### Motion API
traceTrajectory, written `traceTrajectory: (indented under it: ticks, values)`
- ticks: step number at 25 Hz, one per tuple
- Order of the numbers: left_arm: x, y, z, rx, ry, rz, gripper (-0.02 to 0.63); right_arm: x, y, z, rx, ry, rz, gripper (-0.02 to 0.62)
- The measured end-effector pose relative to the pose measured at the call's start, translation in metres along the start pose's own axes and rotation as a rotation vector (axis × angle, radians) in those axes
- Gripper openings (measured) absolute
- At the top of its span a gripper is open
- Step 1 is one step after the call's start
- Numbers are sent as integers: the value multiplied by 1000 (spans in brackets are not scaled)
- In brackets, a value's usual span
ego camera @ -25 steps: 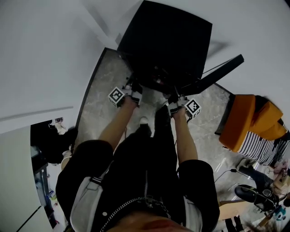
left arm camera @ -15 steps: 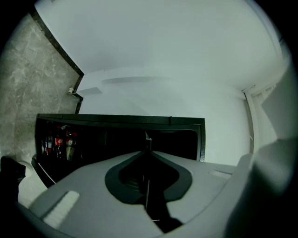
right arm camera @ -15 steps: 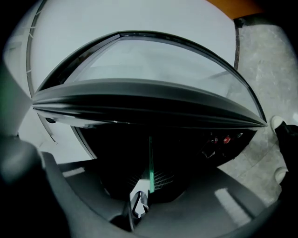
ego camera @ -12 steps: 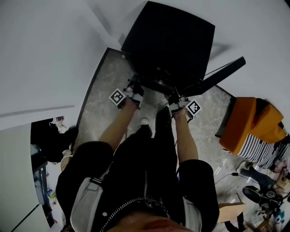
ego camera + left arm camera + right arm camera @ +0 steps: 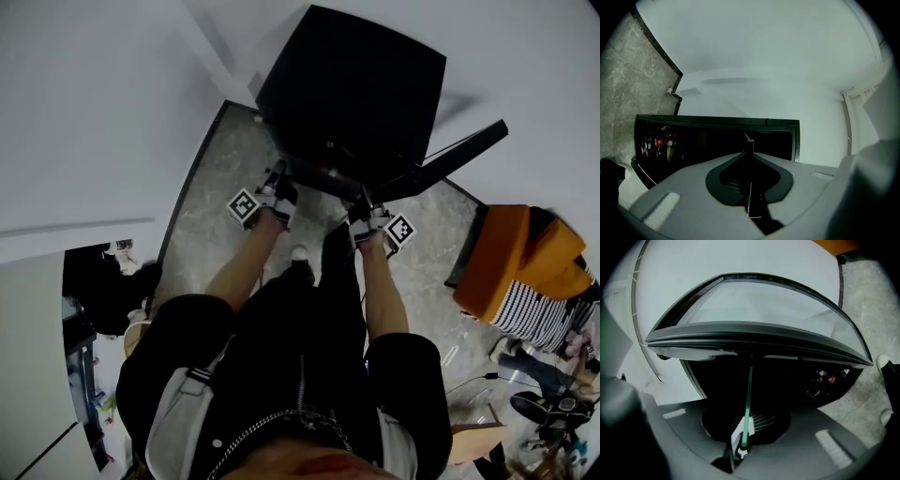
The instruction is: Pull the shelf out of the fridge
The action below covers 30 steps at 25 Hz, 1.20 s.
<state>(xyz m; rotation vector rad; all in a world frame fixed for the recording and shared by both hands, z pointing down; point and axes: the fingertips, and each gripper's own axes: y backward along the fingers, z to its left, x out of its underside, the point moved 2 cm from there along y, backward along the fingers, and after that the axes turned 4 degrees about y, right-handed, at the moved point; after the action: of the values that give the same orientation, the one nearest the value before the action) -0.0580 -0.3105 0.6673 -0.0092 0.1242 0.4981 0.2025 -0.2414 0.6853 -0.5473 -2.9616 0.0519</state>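
Jaws of the left gripper [image 5: 279,180] stand nearly together, clamped on the thin front edge of the shelf [image 5: 749,199], which runs edge-on as a pale line through the dark hollow between them. Those of the right gripper [image 5: 364,199] have just been closing and now pinch the same shelf, whose glass edge shows there as a narrow green strip between the pads

Each gripper points level into the open front of the black fridge [image 5: 356,84], the left one at the left side of the opening and the right one at the right side, well apart. Their marker cubes sit just behind, at the person's hands. The shelf lies inside the fridge, its front edge at the mouth of the dark compartment, and how far it reaches back cannot be made out

At the right the fridge door [image 5: 455,150] is swung open, its glass pane filling the top of the right gripper view. A few red-labelled bottles [image 5: 658,143] stand low in the dark interior, toward the floor side

All this stands on a grey marbled floor [image 5: 202,216] against a white wall. To the right, away from the fridge, lie an orange cushion [image 5: 506,253] and a striped cloth [image 5: 539,314]
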Motion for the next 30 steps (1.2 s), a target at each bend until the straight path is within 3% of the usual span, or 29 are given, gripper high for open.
traceTrajectory:
  ticks: [30]
  values:
    - [1, 50, -11, 33, -19, 23, 23, 36, 37, 16, -26, 60, -20, 25]
